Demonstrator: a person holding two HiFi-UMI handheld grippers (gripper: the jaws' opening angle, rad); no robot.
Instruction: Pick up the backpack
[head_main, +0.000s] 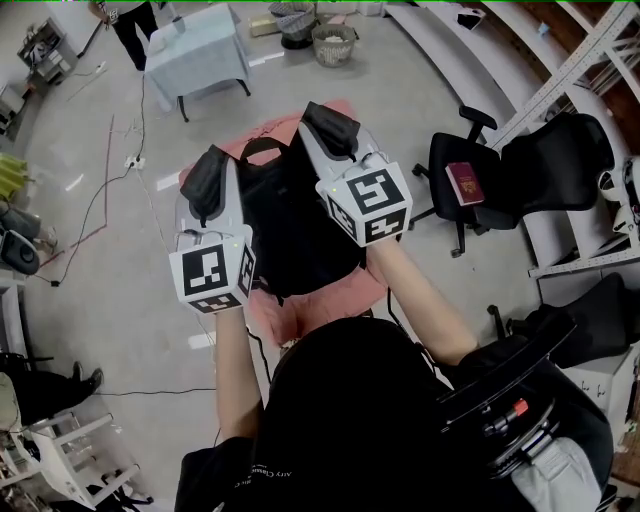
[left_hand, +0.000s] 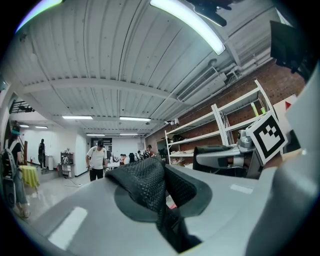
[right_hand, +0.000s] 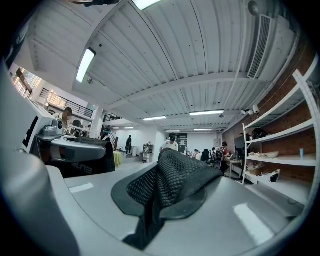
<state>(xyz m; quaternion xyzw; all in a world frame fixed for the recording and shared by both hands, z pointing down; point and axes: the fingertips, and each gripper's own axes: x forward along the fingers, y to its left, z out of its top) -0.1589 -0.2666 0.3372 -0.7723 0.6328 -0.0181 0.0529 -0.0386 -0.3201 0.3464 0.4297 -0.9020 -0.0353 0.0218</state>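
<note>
My left gripper (left_hand: 160, 200) and my right gripper (right_hand: 155, 200) are each clamped on one black mesh shoulder strap (left_hand: 142, 180), so the black fabric backpack (head_main: 290, 215) stays balanced between them, over the pink cloth (head_main: 320, 300).

bright even light from ceiling tubes (left_hand: 187, 25), fisheye bending at edges, dark corners

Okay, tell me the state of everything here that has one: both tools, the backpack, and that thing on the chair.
left tool: shut on a backpack strap.
right tool: shut on the other backpack strap.
backpack: held by both straps over the pink mat; whether it is clear of the mat cannot be told.
red booklet: closed, lying flat on the black chair.
</note>
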